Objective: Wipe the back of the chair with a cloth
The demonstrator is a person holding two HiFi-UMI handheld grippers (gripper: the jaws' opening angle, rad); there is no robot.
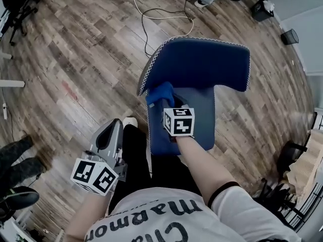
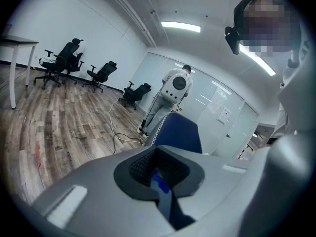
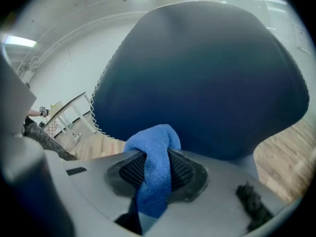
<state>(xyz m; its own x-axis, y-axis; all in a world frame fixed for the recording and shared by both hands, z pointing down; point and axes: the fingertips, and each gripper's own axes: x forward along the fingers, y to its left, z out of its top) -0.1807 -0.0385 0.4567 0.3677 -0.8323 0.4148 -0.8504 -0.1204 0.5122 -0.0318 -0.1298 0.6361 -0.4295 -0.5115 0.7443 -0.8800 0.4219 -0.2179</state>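
Observation:
A blue chair stands in front of me, its back (image 1: 202,59) rising over the seat (image 1: 199,117). My right gripper (image 1: 169,102) is shut on a blue cloth (image 1: 160,94) and holds it at the lower left of the chair back, above the seat. In the right gripper view the cloth (image 3: 154,154) bulges out of the right gripper (image 3: 155,169), close to the dark blue back (image 3: 207,78). My left gripper (image 1: 108,135) hangs low beside my left leg, away from the chair, shut and holding nothing. Past the left gripper (image 2: 160,174) the chair back (image 2: 180,132) shows.
A white cable (image 1: 151,19) loops over the wood floor behind the chair. Two dark bins (image 1: 262,9) stand at the far right. Someone's legs (image 1: 15,155) are at the left, and another person (image 2: 170,95) stands beyond the chair. Black office chairs (image 2: 61,63) line the far wall.

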